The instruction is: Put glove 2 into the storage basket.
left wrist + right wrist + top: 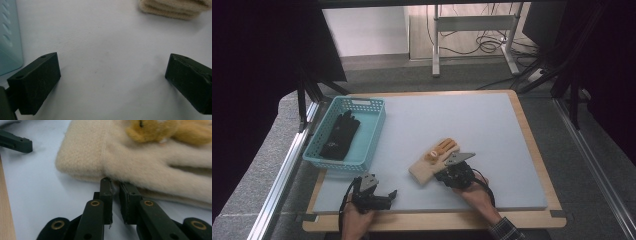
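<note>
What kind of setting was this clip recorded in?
Probably a lab or office recording station: a pale mat on a framed table, a desk frame with loose cables on carpet behind, and a turquoise basket holding a black glove.

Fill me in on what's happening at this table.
A person works two handheld grippers over a pale mat. The right gripper is shut on the edge of a cream glove lying mid-table. The left gripper is open, resting near the front edge. A black glove already lies in the teal basket.
</note>
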{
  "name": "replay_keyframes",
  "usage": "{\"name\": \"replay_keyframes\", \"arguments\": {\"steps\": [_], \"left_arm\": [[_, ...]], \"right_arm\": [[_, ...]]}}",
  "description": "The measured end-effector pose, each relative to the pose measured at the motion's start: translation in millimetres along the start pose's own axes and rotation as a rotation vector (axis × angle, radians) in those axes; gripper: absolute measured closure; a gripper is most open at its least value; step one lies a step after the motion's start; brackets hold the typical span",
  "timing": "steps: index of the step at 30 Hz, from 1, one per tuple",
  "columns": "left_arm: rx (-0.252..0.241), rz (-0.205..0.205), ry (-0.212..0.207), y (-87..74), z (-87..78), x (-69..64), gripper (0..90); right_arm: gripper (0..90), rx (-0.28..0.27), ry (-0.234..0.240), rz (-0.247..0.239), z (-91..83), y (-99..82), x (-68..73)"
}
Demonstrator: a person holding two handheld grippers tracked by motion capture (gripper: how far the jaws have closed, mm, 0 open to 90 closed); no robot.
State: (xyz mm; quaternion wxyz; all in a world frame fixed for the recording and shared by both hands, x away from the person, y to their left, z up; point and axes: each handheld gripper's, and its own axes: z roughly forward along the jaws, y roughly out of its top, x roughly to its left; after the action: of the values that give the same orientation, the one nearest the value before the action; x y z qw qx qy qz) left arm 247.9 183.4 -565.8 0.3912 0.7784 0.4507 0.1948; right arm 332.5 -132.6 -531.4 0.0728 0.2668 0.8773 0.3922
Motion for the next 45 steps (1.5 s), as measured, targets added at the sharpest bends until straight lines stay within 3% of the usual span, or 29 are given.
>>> {"name": "replay_keyframes", "arguments": {"steps": [4, 12, 21, 27, 34, 42, 45], "left_arm": [[0.000, 0.000, 0.000, 0.0, 0.0, 0.1, 0.1], [0.004, -0.001, 0.001, 0.4, 0.0, -0.1, 0.1], [0.012, -0.003, 0.004, 1.7, 0.3, -0.6, 0.1], [0.015, -0.002, 0.005, 2.1, 0.4, -1.0, 0.1], [0.015, -0.001, 0.006, 2.2, 0.3, -1.2, 0.1], [0.035, 0.000, 0.011, 5.0, -1.2, -2.8, 1.6], [0.048, 0.005, -0.019, 7.9, -2.0, -3.9, 2.2]], "right_arm": [[72.8, -0.009, -0.025, 0.009, -11.3, -3.4, -4.6], [59.0, -0.016, -0.126, 0.021, -40.8, -15.6, -22.6], [36.6, -0.043, -0.244, 0.105, -76.1, -42.0, -58.0], [30.1, -0.056, -0.320, 0.144, -92.6, -60.2, -75.3], [26.5, -0.026, -0.351, 0.169, -92.6, -73.9, -86.7], [25.0, -0.020, -0.356, 0.161, -91.5, -74.0, -85.4], [25.0, -0.021, -0.358, 0.159, -91.4, -74.1, -85.3]]}}
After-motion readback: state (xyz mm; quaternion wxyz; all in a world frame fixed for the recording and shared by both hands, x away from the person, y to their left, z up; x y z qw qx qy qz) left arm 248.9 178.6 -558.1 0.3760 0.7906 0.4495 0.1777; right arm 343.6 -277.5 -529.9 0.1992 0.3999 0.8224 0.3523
